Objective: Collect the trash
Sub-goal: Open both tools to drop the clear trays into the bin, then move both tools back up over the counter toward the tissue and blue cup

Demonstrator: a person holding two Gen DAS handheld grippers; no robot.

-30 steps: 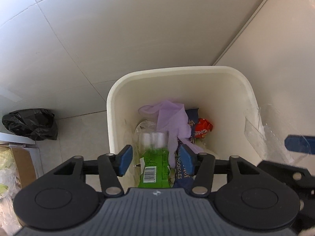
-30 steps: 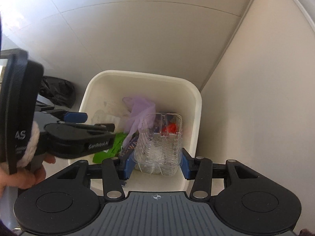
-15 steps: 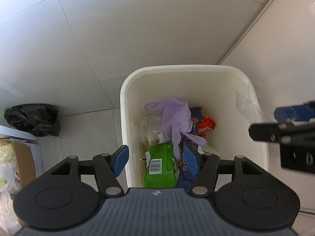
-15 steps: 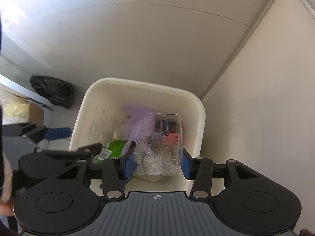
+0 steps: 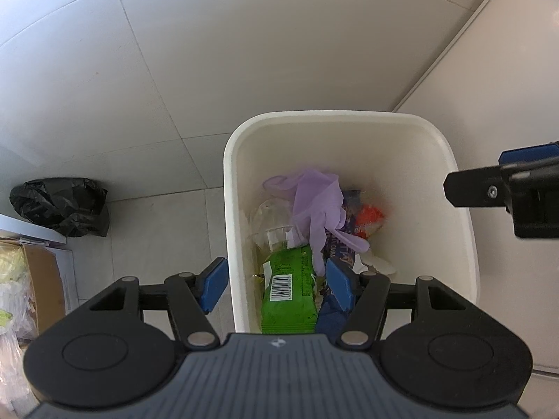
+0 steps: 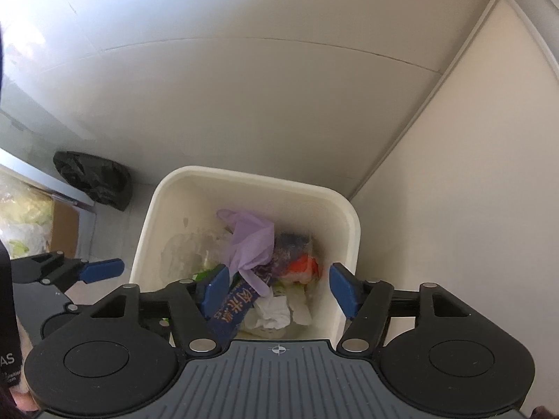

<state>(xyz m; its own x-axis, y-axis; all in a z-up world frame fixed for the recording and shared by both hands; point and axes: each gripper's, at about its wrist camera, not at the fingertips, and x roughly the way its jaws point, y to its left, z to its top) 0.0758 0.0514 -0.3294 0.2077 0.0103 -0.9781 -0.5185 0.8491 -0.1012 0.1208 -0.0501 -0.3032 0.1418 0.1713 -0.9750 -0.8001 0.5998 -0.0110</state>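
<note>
- One white bin point(image 5: 349, 132) stood on the tiled floor point(image 5: 174, 70), near a wall point(image 5: 506, 87).
- Inside lay one purple glove point(image 5: 316, 199), one green packet point(image 5: 288, 289), one blue wrapper point(image 6: 234, 309), one orange wrapper point(image 5: 368, 220) and some white tissue point(image 6: 274, 310), well below the rim.
- One black bag point(image 5: 59, 206) sat on the floor, left of the bin and apart from it.
- The left gripper point(image 5: 276, 282) hung over the bin's left rim, jaws apart, holding nothing.
- The right gripper point(image 6: 279, 288) hung over the bin's near edge; its jaws had just been opening and stood apart, empty.
</note>
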